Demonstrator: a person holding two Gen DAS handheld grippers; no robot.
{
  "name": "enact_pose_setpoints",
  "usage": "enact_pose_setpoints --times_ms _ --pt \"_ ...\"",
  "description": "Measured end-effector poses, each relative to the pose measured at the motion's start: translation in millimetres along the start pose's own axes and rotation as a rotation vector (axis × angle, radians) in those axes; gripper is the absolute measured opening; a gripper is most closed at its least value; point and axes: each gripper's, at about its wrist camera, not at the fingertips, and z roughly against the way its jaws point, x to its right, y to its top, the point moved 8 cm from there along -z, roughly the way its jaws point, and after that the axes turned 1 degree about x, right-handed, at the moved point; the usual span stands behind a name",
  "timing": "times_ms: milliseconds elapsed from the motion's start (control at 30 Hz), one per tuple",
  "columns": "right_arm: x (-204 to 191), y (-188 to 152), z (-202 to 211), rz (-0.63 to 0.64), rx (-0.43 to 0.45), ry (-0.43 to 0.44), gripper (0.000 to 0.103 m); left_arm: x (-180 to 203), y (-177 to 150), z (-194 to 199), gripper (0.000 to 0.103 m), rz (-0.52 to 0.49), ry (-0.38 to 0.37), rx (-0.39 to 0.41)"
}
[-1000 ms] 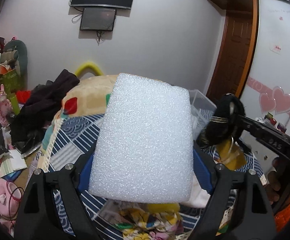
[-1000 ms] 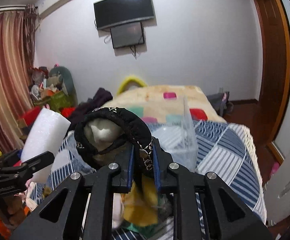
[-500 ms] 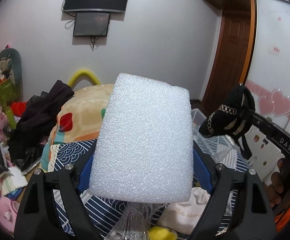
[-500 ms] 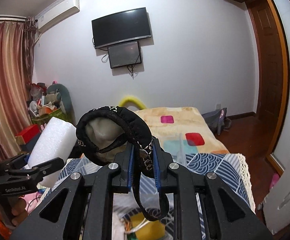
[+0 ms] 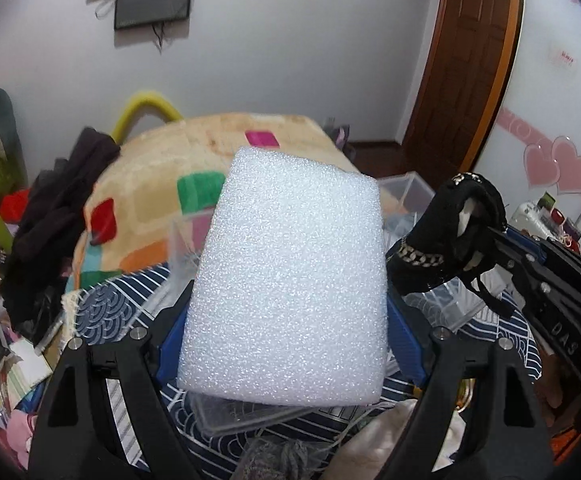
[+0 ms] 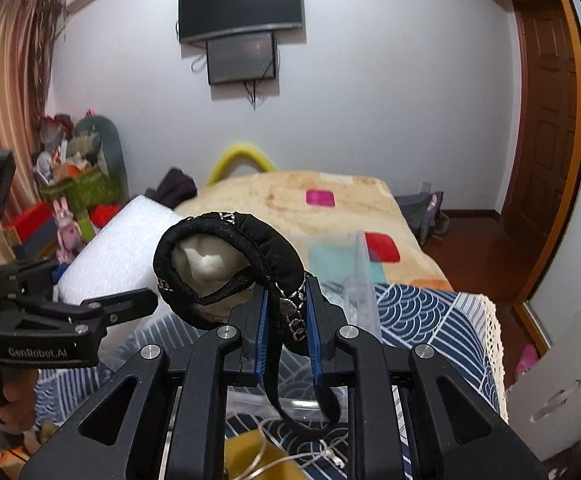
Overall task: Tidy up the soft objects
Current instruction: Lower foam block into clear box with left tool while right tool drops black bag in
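Foam block point(image 5: 286, 280) sits clamped in the left gripper point(image 5: 286, 344); the right gripper point(image 6: 284, 320) pinches a black bra point(image 6: 226, 264) (chain-trimmed) above the bed point(image 6: 430, 316).

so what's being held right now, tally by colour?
White: 1, the foam block in the left gripper.
Black: 1, the padded black strap in the right gripper.
Total: 2 held.

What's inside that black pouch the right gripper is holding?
The black pouch, clamped in the right gripper, shows cream-coloured fabric in its opening. Anything deeper is covered by the pouch.
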Motion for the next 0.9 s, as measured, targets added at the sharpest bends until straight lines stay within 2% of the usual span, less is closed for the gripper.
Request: enact_pose_setpoints --times_ms 167,267,467,633,767,833,900 --pt "6 -9 -11 -0.012 -0.049 -0.009 0.015 8 -8 -22 0.084 -0.006 -0.058 -0.114" --pt "8 -14 -14 -0.027 -0.079 0.001 0.02 10 -11 -28 0.084 -0.033 -0.032 -0.143" --pt "12 -16 -3 -0.029 -0.087 -0.004 0.031 10 -15 -30 0.086 -0.031 -0.049 -0.159" --pt "12 -9 15 -0.02 -0.04 -0.007 0.063 18 -14 -17 0.092 -0.048 -0.057 -0.135" --pt "11 -2 33 -0.015 0.002 0.002 0.069 19 -11 0 0.092 -0.063 -0.039 -0.105" --pt "10 1 38 -0.019 0.019 0.008 0.08 18 -10 10 0.094 -0.059 -0.038 -0.093" --pt "10 3 49 -0.025 0.053 0.015 0.083 17 -10 23 0.098 -0.059 -0.045 -0.071"
